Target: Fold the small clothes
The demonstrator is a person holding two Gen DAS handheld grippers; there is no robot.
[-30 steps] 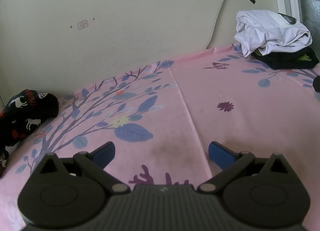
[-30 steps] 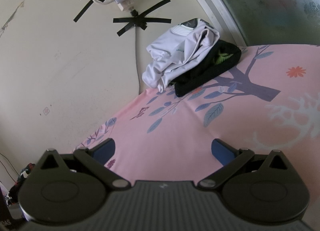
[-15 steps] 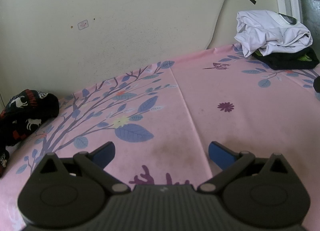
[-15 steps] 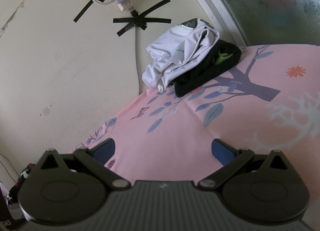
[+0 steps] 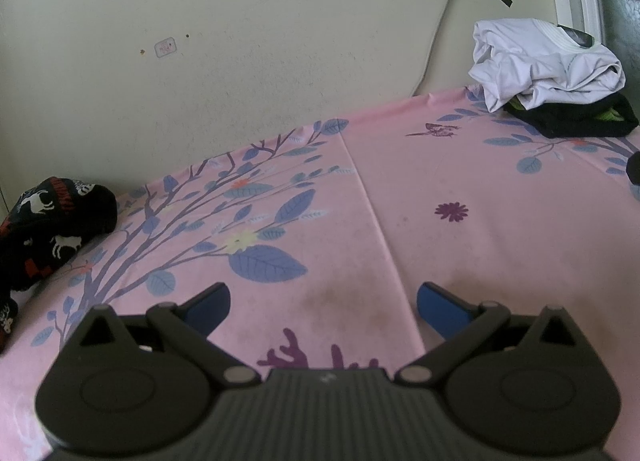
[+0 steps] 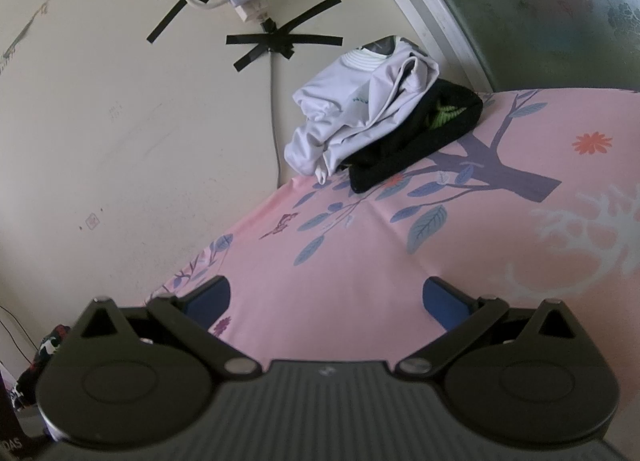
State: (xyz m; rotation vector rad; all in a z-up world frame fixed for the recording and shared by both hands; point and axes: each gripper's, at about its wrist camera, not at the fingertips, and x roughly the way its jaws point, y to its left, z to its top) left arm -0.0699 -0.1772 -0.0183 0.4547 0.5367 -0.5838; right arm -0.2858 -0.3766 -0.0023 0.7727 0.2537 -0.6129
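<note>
White garment (image 6: 360, 117) is heaped on a black one (image 6: 420, 145) at the bedsheet's (image 5: 480, 245) far right corner; soft, limp, probably light, best pinched at a hem. Left gripper (image 5: 324, 301) and right gripper (image 6: 326, 301) are held wide, empty.

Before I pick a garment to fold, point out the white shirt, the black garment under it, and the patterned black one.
white shirt (image 6: 360, 117), right wrist view, crumpled front
black garment (image 6: 416, 149), right wrist view, folded edge
patterned black garment (image 5: 52, 221), left wrist view, top
</note>
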